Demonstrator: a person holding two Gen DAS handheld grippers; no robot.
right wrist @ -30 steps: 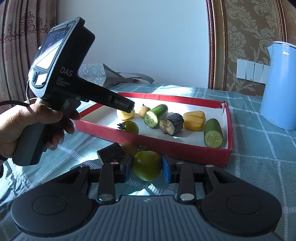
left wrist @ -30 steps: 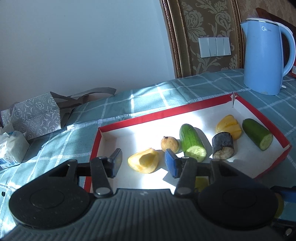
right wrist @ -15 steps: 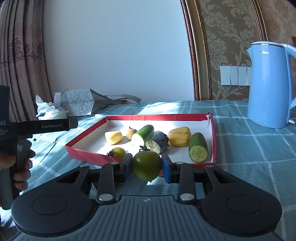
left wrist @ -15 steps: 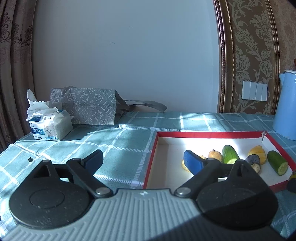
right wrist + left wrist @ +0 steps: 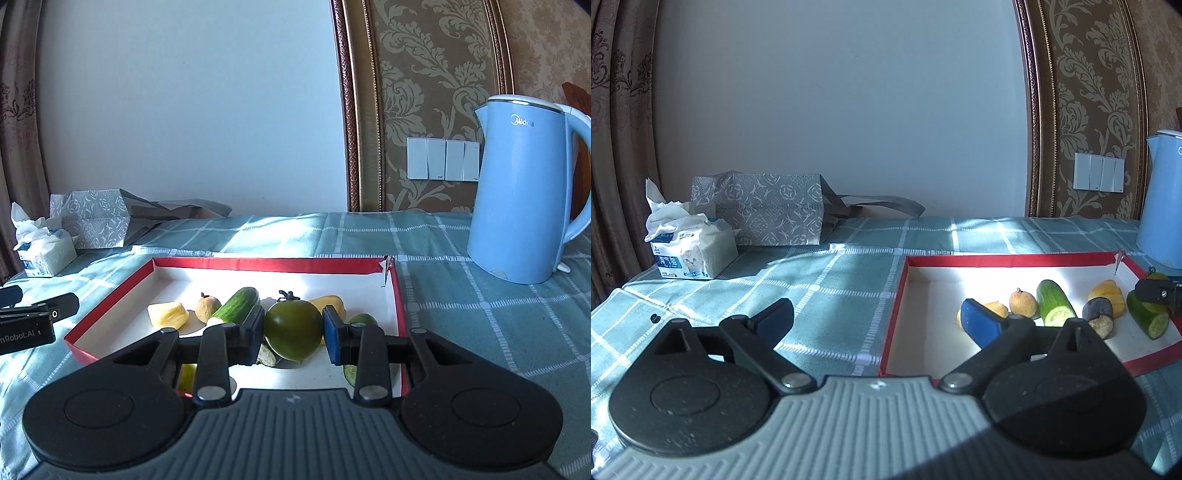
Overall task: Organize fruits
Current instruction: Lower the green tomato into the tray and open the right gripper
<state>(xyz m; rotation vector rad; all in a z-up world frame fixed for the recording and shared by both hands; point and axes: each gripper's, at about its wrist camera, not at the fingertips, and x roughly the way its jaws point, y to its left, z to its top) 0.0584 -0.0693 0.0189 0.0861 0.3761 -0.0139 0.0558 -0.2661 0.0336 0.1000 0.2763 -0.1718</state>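
A red-rimmed white tray (image 5: 273,264) holds a yellow fruit piece (image 5: 168,314), a small brown fruit (image 5: 207,308), a cut cucumber (image 5: 238,304) and more pieces behind my fingers. My right gripper (image 5: 293,330) is shut on a green tomato (image 5: 291,341), held above the tray's near part. My left gripper (image 5: 875,319) hangs at the tray's left rim (image 5: 899,295). Its jaws are wide and still opening, with nothing between them. The left wrist view also shows a dark eggplant piece (image 5: 1099,319) and a second cucumber (image 5: 1147,321).
A blue kettle (image 5: 524,192) stands right of the tray on the checked teal cloth. A tissue pack (image 5: 690,247) and a grey patterned bag (image 5: 768,214) sit at the back left by the wall. The left gripper's body (image 5: 37,321) shows at the left edge.
My left gripper let go of the yellow piece, opened wide and drew back left out of the tray. My right gripper lifted the green tomato off the cloth and carried it over the tray.
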